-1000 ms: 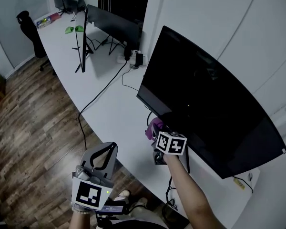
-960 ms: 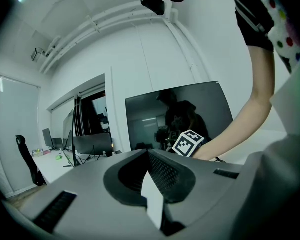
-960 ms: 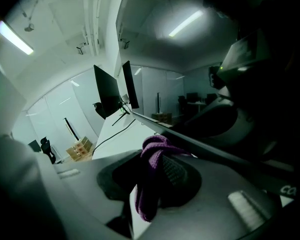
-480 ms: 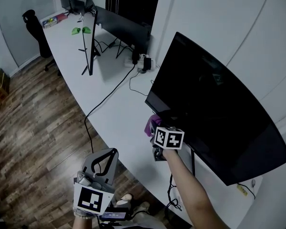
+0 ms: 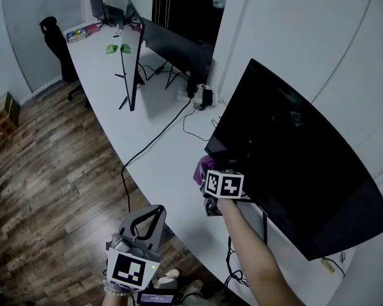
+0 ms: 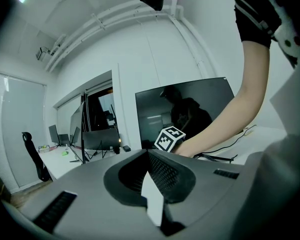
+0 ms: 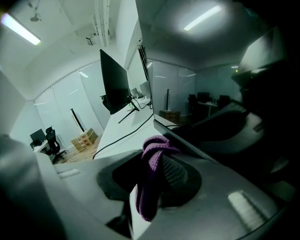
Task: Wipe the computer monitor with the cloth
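while the right gripper (image 5: 205, 173) is pinching the cloth (image 7: 155, 159), likely soft and limp, by its bunched middle beside the monitor (image 5: 293, 164), the left gripper (image 5: 152, 215) is holding its fingers together, empty.

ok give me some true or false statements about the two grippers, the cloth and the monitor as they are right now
1. The right gripper is shut on a purple cloth. True.
2. The left gripper holds a second cloth. False: its jaws are together with nothing between them.
3. The cloth is close to the lower edge of the nearest monitor. True.
4. That monitor's screen is lit. False: it is dark and only shows reflections.
5. The left gripper hangs over the desk. False: in the head view it is off the desk's edge, over the wooden floor.
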The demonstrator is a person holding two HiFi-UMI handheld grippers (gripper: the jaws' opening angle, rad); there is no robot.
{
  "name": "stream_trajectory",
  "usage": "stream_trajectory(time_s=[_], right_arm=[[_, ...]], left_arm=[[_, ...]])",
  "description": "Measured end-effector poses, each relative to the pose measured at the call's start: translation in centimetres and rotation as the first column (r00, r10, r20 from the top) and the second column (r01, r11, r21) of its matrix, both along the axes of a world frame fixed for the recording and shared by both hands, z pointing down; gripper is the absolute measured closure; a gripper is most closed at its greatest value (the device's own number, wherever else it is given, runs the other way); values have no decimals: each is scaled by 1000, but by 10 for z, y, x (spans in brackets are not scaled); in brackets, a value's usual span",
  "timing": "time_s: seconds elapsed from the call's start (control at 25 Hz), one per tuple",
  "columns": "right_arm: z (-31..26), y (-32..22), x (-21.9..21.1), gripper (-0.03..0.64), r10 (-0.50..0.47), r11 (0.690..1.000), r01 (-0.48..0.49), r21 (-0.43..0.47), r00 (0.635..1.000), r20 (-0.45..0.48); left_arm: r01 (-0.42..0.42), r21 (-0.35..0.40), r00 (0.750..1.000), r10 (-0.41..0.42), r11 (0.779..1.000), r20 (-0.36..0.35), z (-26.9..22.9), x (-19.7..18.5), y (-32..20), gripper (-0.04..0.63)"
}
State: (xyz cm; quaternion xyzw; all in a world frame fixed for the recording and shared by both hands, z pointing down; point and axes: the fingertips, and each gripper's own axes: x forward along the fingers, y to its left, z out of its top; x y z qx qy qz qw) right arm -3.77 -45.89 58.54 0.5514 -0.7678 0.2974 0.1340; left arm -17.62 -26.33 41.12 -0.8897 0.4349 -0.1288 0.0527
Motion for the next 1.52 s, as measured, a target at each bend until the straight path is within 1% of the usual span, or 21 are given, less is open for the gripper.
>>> stream_trajectory(time_s=[0.28,0.6,0.76,0.88,1.12,1.52], right_arm=[[-2,-19,-16,531,-13,1000,13,-4,1000,-10],[-11,-34,-33,531,-26,1000,26,7,999,19],[-25,-41,-39,532,4,999,-6,34,997,73],[-35,-46,-36,531,35,998,-40,45,993,116],[-65,-46,-31,531,66,993,-84,82,977,203],[-117,-48,-18,531,71,982,-114,151,962,265]], left_arm=[[14,-2,1000,-14,1000,-3,3,-7,-5,589],[33,-11,999,-33,999,6,5,-15,-2,589],[38,-8,999,-38,999,8,5,-18,0,589],[36,-8,999,-36,999,5,5,-18,0,589],[20,7,1000,-19,1000,-8,-1,-12,-1,589],[-7,33,1000,7,999,-15,-15,1,1,589]])
